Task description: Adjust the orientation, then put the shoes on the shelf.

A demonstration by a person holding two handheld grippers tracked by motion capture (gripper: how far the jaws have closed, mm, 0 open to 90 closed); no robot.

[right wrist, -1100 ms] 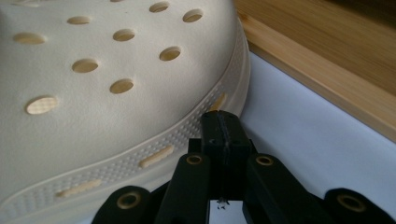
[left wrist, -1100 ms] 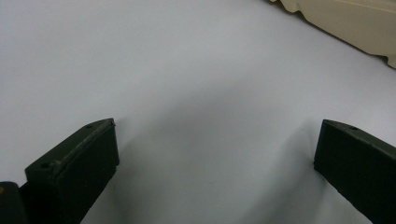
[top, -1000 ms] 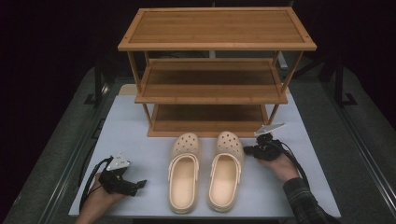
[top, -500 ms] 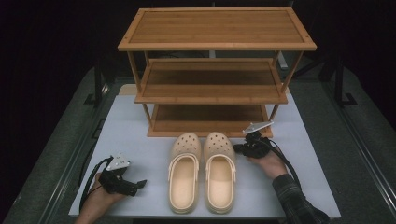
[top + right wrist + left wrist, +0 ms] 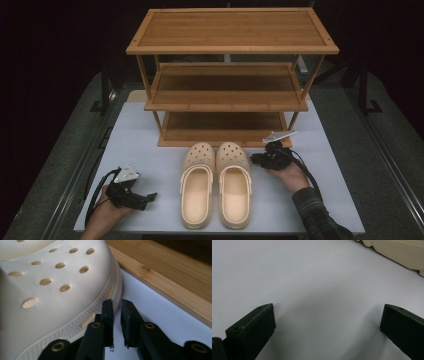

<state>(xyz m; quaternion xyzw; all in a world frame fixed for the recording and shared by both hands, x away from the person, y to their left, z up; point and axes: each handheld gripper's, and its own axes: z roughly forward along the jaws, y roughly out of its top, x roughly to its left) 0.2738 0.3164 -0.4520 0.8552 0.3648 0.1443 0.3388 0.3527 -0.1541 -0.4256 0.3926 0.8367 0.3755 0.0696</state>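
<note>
Two cream clogs (image 5: 216, 182) lie side by side, toes toward the rack (image 5: 230, 107); right gripper (image 5: 256, 159), jaws just parting and empty, sits beside the right toe; left gripper (image 5: 150, 197), jaws wide and empty, rests farther off.

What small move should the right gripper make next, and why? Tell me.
Probably open the right gripper wider. Its jaws have just been opening yet stand a narrow gap apart with nothing between them, the tips against the side of the right clog, which now sits tight beside the left clog. A grip on its rim needs wider jaws.
</note>
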